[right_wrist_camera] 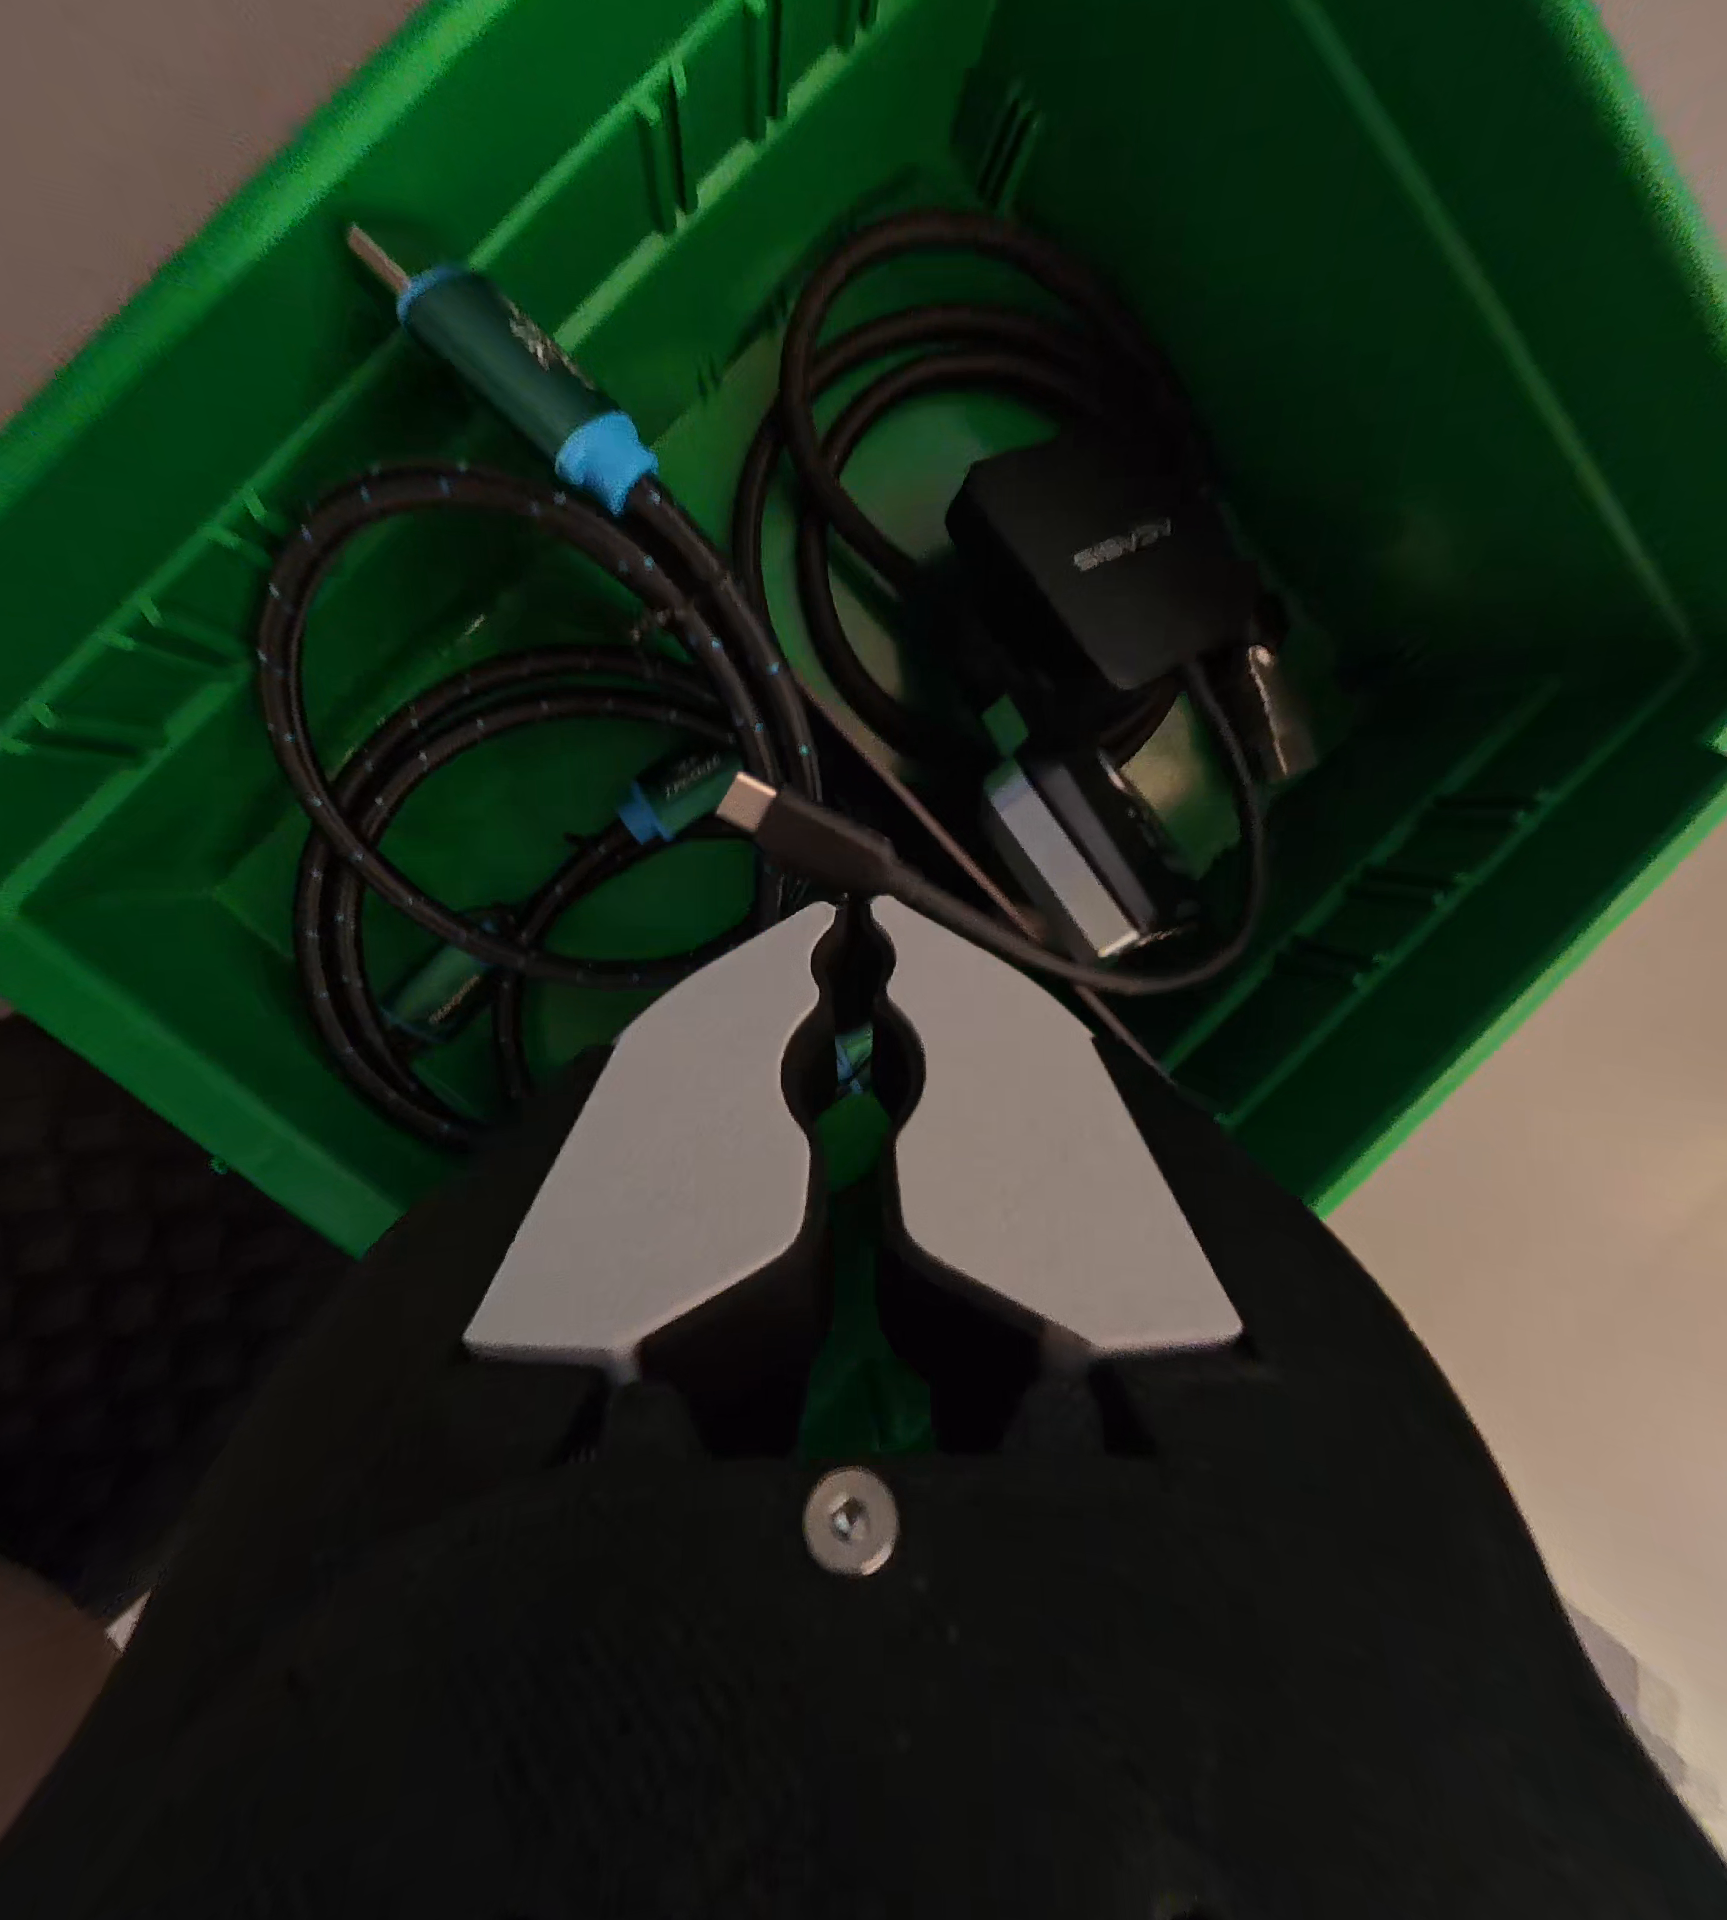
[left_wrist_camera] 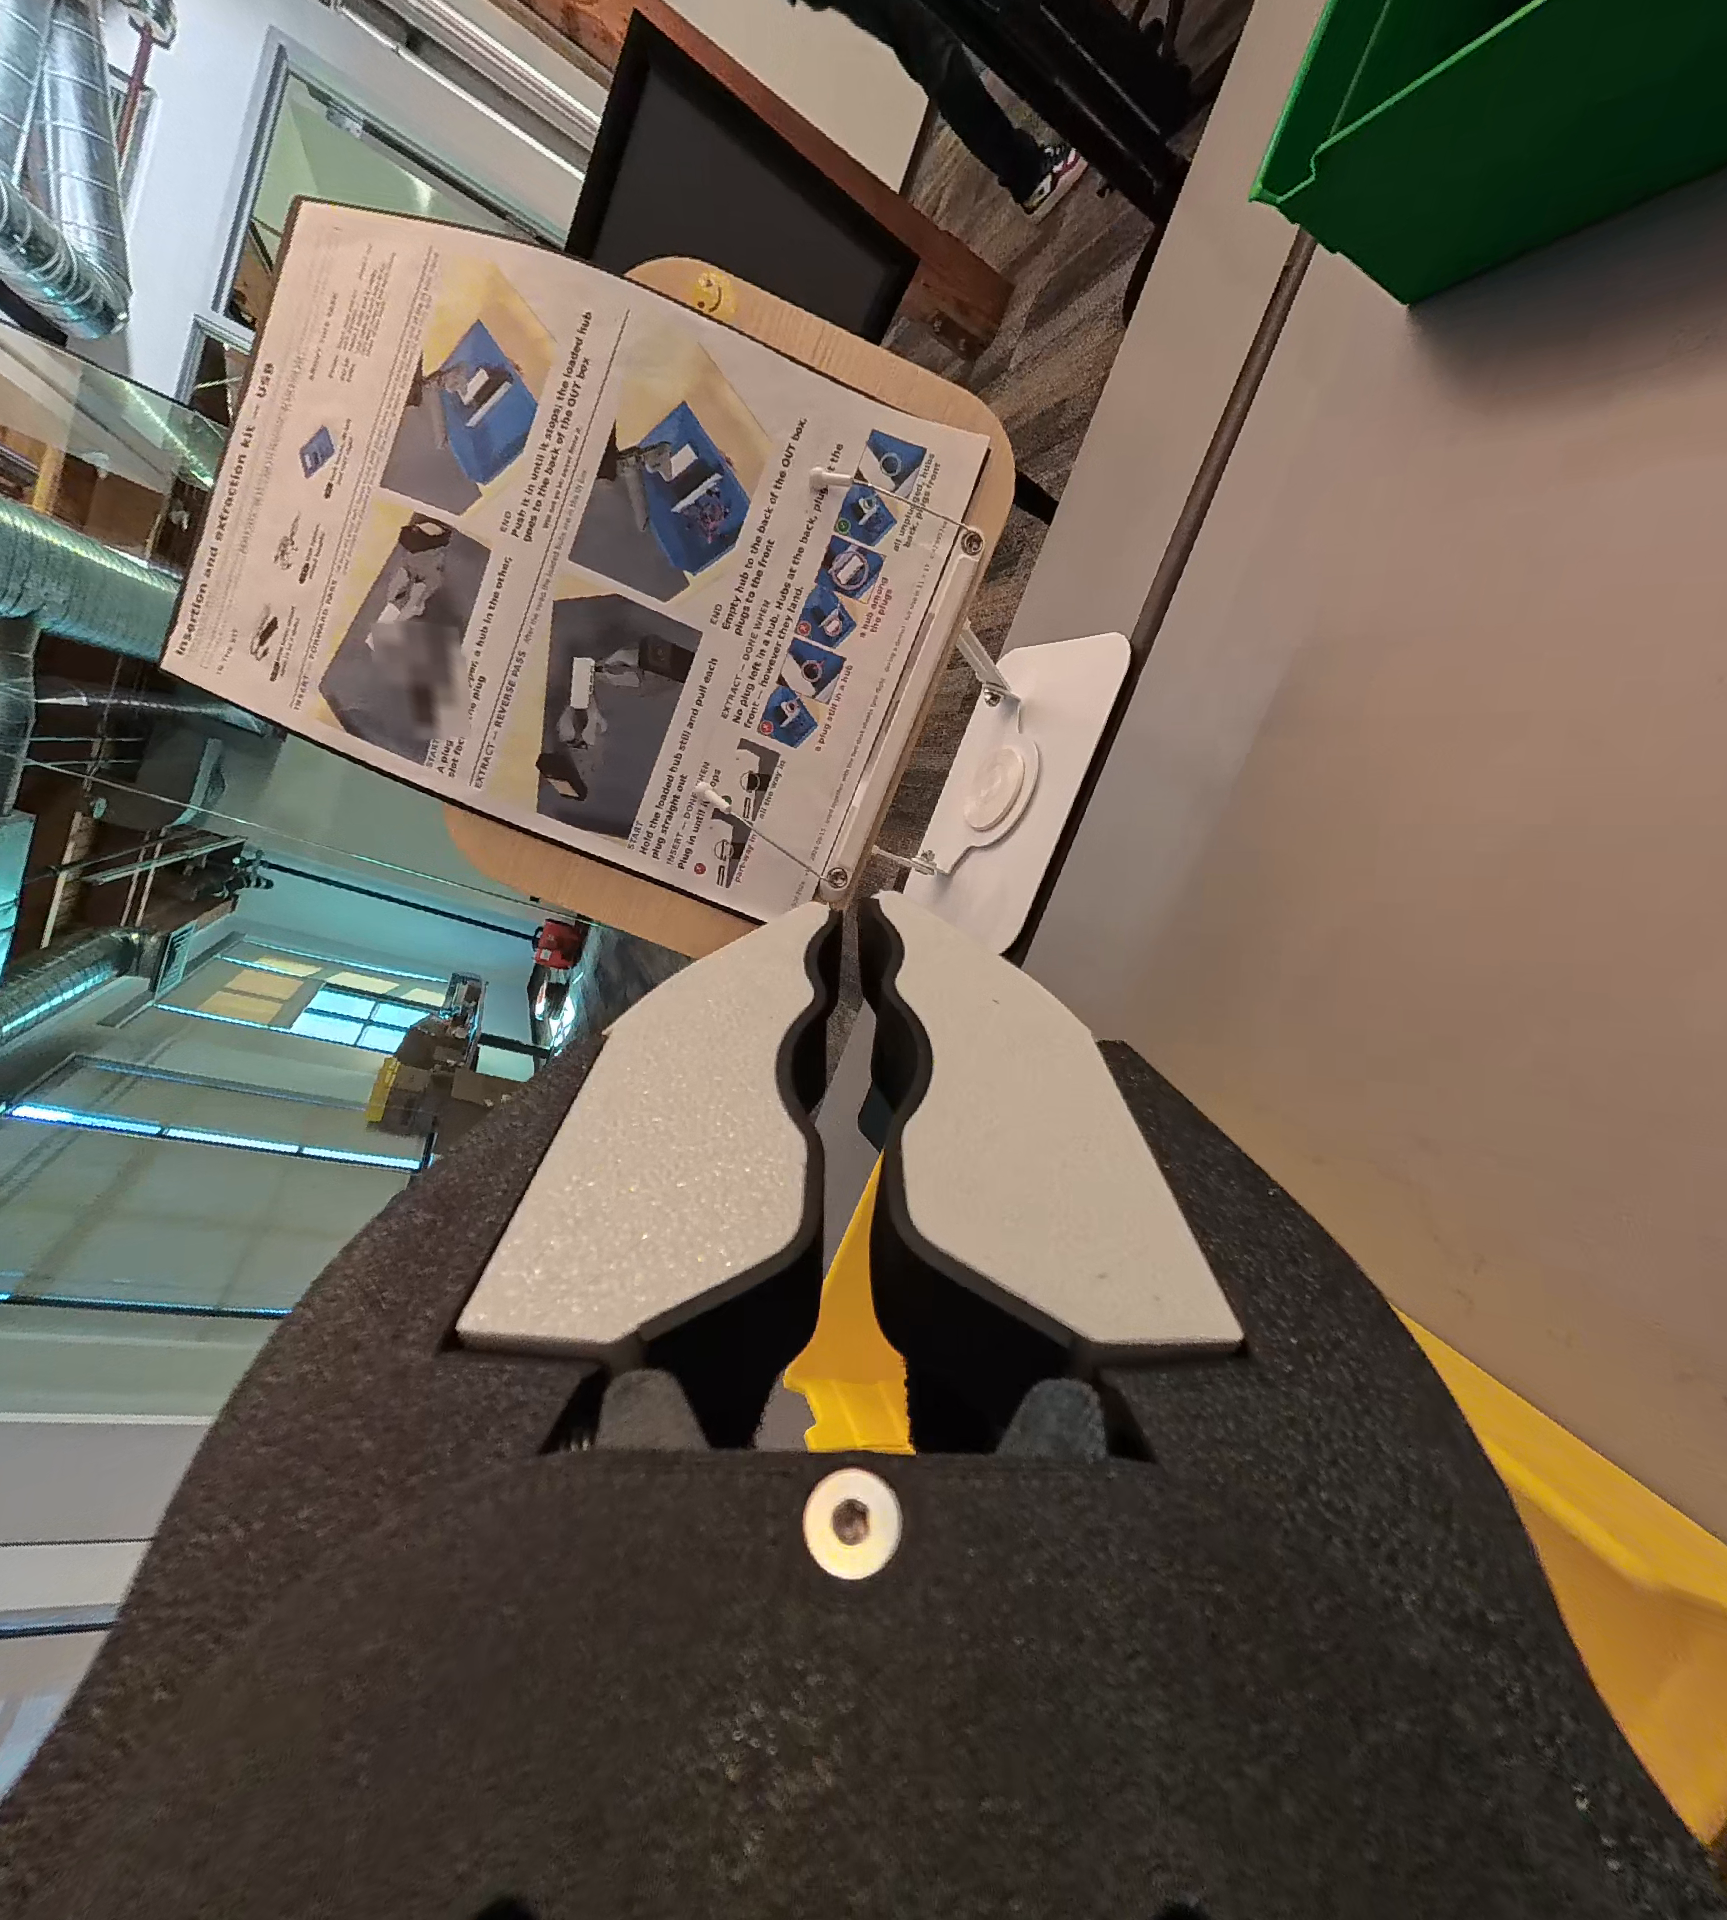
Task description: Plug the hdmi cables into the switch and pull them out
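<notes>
In the right wrist view my right gripper [right_wrist_camera: 851, 914] hangs over a green bin [right_wrist_camera: 163, 520], its fingers drawn together. A thin black cable with a small plug [right_wrist_camera: 807, 826] runs just past the tips; I cannot tell whether it is pinched. The bin holds a braided black cable with a blue-collared plug [right_wrist_camera: 516, 364], a black switch box [right_wrist_camera: 1098, 582] with a coiled lead, and a grey adapter [right_wrist_camera: 1067, 852]. In the left wrist view my left gripper [left_wrist_camera: 848, 909] is shut, away from the bin [left_wrist_camera: 1524, 145], with nothing visible between its tips.
In the left wrist view an instruction sheet on a wooden stand [left_wrist_camera: 568, 540] with a white base [left_wrist_camera: 1025, 769] stands ahead on the grey table [left_wrist_camera: 1513, 831]. A yellow bin [left_wrist_camera: 1617, 1558] lies beside the left gripper. A gloved hand [right_wrist_camera: 59, 1247] shows beside the right gripper. Across from one pair of fingers to the other is roughly 50 cm.
</notes>
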`<state>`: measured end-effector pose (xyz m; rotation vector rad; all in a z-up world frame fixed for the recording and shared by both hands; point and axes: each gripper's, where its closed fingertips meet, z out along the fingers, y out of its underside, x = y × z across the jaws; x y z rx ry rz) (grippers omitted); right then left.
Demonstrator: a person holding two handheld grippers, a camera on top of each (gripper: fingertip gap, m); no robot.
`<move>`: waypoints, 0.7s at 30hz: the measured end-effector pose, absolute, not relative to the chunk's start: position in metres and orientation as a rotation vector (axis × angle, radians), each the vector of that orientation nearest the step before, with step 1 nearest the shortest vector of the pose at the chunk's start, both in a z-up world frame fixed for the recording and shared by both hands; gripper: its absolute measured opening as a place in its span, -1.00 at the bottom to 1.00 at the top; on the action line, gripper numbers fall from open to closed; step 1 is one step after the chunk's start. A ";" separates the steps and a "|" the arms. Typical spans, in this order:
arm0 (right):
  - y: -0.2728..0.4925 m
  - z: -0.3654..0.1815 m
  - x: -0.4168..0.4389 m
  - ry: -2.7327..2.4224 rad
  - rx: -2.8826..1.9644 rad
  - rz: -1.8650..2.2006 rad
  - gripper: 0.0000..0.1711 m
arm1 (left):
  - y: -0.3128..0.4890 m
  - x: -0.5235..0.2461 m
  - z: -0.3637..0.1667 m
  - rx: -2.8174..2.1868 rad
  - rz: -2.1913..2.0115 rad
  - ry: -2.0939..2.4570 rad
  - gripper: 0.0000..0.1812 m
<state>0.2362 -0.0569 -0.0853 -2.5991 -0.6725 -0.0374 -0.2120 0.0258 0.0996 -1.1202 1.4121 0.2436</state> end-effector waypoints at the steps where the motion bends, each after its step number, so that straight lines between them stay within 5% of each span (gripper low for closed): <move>1: -0.053 -0.083 0.236 -0.666 -2.583 -0.047 -0.96 | 0.026 -0.212 0.100 -1.119 0.245 1.412 -0.97; 11: -0.015 -0.092 0.226 -0.460 -2.601 0.095 -0.96 | 0.035 -0.214 0.099 -1.127 0.279 1.392 -1.00; 21: -0.072 -0.066 0.206 -0.314 -2.711 0.583 -0.96 | 0.071 -0.294 0.101 -1.441 0.285 1.210 -1.00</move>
